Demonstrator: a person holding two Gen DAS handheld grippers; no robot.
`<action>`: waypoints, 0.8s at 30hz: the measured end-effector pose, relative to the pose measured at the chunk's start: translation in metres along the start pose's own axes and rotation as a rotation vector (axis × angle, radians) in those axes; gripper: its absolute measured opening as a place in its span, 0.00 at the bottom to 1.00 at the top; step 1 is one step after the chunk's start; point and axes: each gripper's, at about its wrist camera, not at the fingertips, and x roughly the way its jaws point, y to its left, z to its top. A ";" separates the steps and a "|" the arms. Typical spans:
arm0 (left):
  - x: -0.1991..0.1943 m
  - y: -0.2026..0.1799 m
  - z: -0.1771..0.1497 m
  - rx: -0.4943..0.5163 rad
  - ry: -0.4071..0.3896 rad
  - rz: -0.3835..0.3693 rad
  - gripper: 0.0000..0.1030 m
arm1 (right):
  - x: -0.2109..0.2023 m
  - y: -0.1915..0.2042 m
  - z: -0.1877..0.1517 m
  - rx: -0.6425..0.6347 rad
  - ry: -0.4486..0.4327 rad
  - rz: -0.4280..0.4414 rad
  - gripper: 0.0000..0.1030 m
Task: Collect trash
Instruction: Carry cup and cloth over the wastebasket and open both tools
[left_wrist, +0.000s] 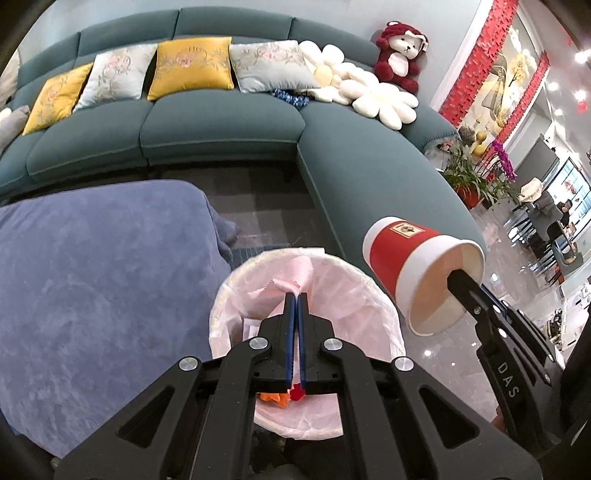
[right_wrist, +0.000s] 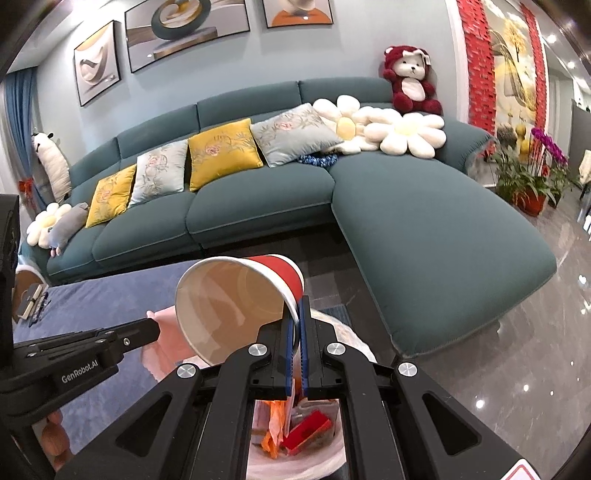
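Note:
A red and white paper cup (right_wrist: 240, 299) is pinched by its rim in my right gripper (right_wrist: 295, 310), tilted on its side with its empty mouth toward the camera. In the left wrist view the cup (left_wrist: 417, 269) hangs just right of and above the bin. My left gripper (left_wrist: 296, 295) is shut on the edge of the pink bag liner (left_wrist: 284, 286) of the white trash bin (left_wrist: 369, 291), holding it over the bin's mouth. Orange and red trash (right_wrist: 291, 428) lies inside the bin.
A blue-cloth-covered table (left_wrist: 92, 288) stands left of the bin, with small items (right_wrist: 33, 299) at its far end. A teal corner sofa (right_wrist: 424, 229) with cushions and plush toys stands behind. Potted flowers (right_wrist: 532, 177) and glossy floor lie to the right.

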 end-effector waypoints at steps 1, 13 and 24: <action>0.002 0.001 -0.001 -0.003 0.002 0.001 0.01 | 0.001 -0.001 -0.001 0.001 0.003 0.000 0.03; -0.003 0.013 0.000 -0.039 -0.037 0.066 0.54 | 0.003 0.007 0.000 -0.002 -0.009 0.005 0.27; -0.012 0.014 -0.001 -0.010 -0.067 0.124 0.54 | -0.001 0.012 0.003 -0.021 -0.016 0.014 0.38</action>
